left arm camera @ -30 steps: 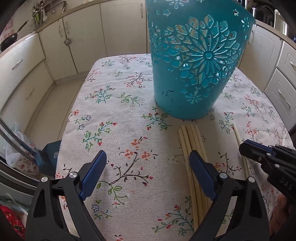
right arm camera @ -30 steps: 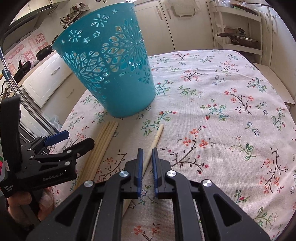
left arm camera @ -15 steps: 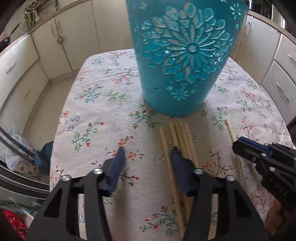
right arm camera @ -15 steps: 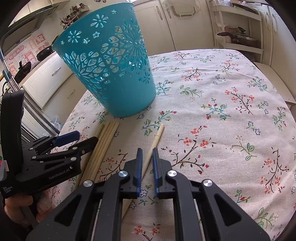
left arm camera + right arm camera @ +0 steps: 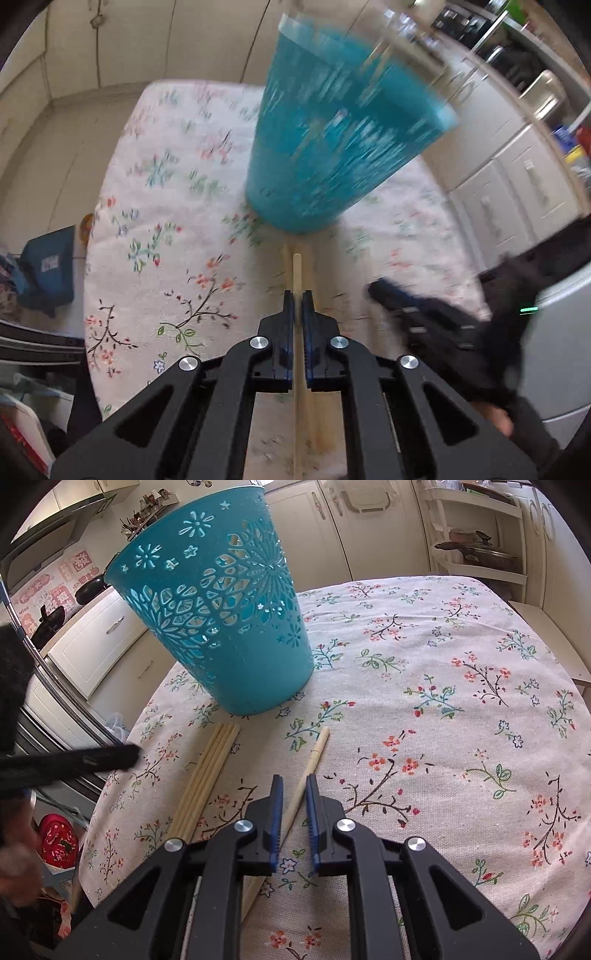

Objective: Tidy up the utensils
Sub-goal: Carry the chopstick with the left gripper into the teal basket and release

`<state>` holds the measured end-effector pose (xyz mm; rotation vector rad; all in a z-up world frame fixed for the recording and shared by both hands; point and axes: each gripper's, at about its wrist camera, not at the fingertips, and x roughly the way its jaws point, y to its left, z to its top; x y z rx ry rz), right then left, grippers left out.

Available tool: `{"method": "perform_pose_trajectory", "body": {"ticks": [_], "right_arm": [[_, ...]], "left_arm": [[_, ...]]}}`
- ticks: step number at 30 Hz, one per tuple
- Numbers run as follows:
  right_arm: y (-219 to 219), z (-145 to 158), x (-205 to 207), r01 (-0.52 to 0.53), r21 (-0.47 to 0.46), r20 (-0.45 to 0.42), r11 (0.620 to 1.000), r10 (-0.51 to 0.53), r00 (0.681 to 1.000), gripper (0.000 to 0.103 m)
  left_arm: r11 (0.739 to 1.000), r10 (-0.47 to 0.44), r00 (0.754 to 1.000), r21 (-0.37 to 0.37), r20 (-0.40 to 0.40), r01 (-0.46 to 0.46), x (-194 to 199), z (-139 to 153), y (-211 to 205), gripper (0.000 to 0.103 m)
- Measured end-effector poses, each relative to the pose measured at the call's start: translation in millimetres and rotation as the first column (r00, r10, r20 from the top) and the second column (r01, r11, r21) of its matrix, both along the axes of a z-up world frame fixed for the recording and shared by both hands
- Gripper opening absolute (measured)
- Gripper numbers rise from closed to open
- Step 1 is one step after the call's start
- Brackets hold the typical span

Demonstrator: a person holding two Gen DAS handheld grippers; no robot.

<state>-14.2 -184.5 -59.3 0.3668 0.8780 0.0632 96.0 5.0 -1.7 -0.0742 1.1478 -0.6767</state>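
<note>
A teal perforated basket (image 5: 221, 620) stands on the floral tablecloth; it is blurred in the left wrist view (image 5: 332, 147). My left gripper (image 5: 297, 295) is shut on a wooden chopstick (image 5: 297, 269) that points toward the basket, above the rest of the bundle. Several chopsticks (image 5: 207, 771) lie side by side in front of the basket. A single chopstick (image 5: 310, 764) lies apart to their right. My right gripper (image 5: 294, 781) hovers over it, jaws narrowly open and holding nothing. The left gripper shows blurred at the left of the right wrist view (image 5: 74, 760).
The round table with its floral cloth (image 5: 461, 701) ends near both grippers. Cream kitchen cabinets (image 5: 369, 528) surround it. A shelf with pots (image 5: 480, 550) stands at the back right. A blue bag (image 5: 48, 266) lies on the floor at left.
My left gripper has closed on one chopstick from the bundle and is moving fast, blurring its view. My right gripper has opened slightly over the single chopstick.
</note>
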Motion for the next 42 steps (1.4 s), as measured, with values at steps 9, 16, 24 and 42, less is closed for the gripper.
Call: {"method": "perform_pose_trajectory", "body": {"ticks": [9, 16, 24, 42], "right_arm": [[4, 1, 0, -0.009, -0.007, 0.003, 1.000, 0.009, 1.000, 0.018], [4, 1, 0, -0.013, 0.002, 0.007, 1.000, 0.013, 1.000, 0.020], [9, 2, 0, -0.034, 0.000, 0.014, 0.999, 0.034, 0.999, 0.027], [8, 2, -1, -0.014, -0.002, 0.014, 1.000, 0.015, 1.000, 0.028]], "left_arm": [[0.952, 0.161, 0.855, -0.307, 0.493, -0.002, -1, 173, -12, 0.004], [0.939, 0.334, 0.636, -0.302, 0.696, -0.163, 33, 175, -67, 0.004], [0.933, 0.356, 0.618, -0.231, 0.701, -0.276, 63, 113, -92, 0.004], [0.883, 0.423, 0.580, -0.174, 0.697, -0.435, -22, 80, 9, 0.080]]}}
